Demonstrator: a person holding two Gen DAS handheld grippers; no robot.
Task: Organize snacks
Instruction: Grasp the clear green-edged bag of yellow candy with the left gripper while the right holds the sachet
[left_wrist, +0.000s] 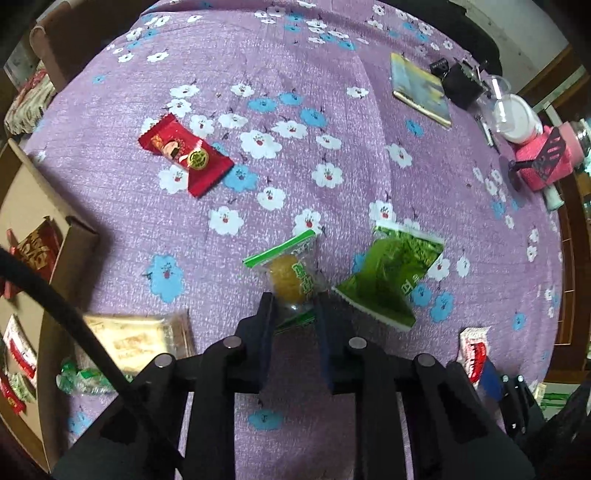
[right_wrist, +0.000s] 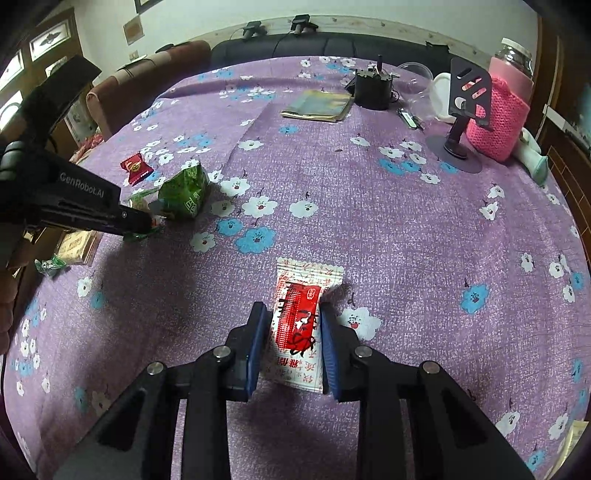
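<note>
Two grippers are each closed on a snack above the purple flowered cloth (left_wrist: 332, 206) that covers the worktop. The left gripper (left_wrist: 293, 306) has its fingers pinched on the near end of a clear green-edged candy packet (left_wrist: 291, 273) with a yellow sweet inside; the packet sticks out forward from the fingertips. Just to its right lies a green foil snack bag (left_wrist: 391, 277), close to the packet, though contact cannot be told. Farther off to the left on the cloth rests a red wrapped candy (left_wrist: 186, 157). At the left edge stands an open cardboard box (left_wrist: 79, 236) with red and white packets inside, and beside it lie a pale rectangular biscuit pack (left_wrist: 136, 341) and a small green-wrapped sweet (left_wrist: 83, 380). The right gripper (right_wrist: 293, 328) holds a white-and-red sachet (right_wrist: 301, 325) between its blue pads, which press on both long sides. At the far right edge of the worktop stand a jar in a pink knitted sleeve (right_wrist: 498, 114) and a black phone stand (right_wrist: 465, 107).
</note>
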